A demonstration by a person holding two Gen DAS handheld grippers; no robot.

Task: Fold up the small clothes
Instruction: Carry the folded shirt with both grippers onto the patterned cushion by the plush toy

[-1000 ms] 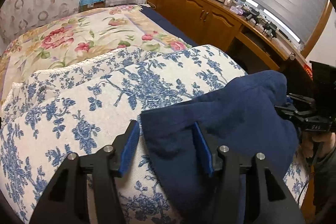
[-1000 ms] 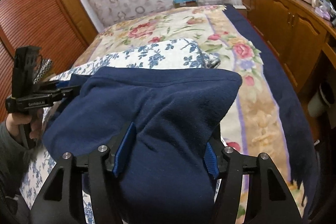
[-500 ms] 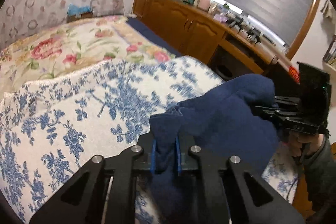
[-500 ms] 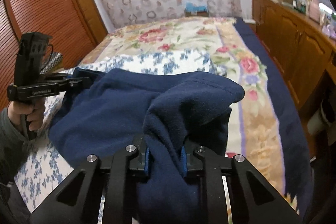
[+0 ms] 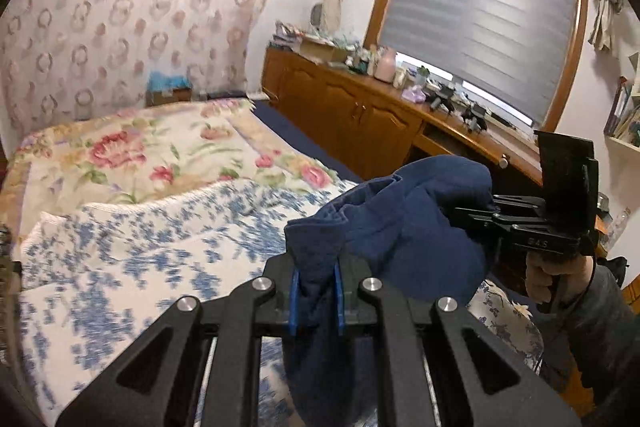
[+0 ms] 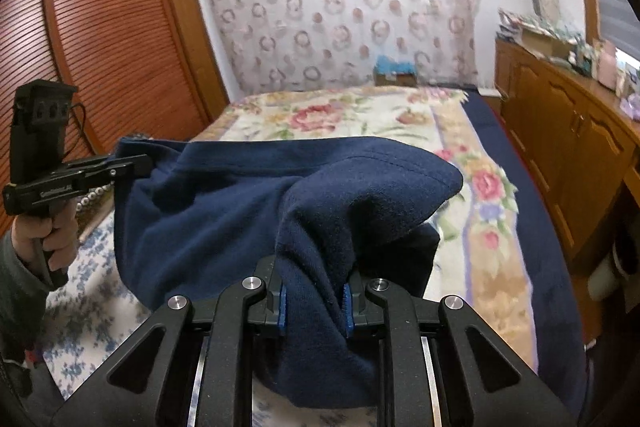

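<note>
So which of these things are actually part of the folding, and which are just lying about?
Part of the job:
- navy garment
- left gripper, shut on it
- right gripper, shut on it
- blue-flowered cloth beneath

Just lying about:
- rose bedspread
- wooden cabinets
- clutter on top

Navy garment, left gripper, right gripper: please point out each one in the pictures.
navy garment (image 6: 224,211), right wrist view, on its broad hanging middle.
left gripper (image 5: 316,297), left wrist view, between its fingertips, shut on cloth.
right gripper (image 6: 315,303), right wrist view, between its fingertips, shut on cloth.
</note>
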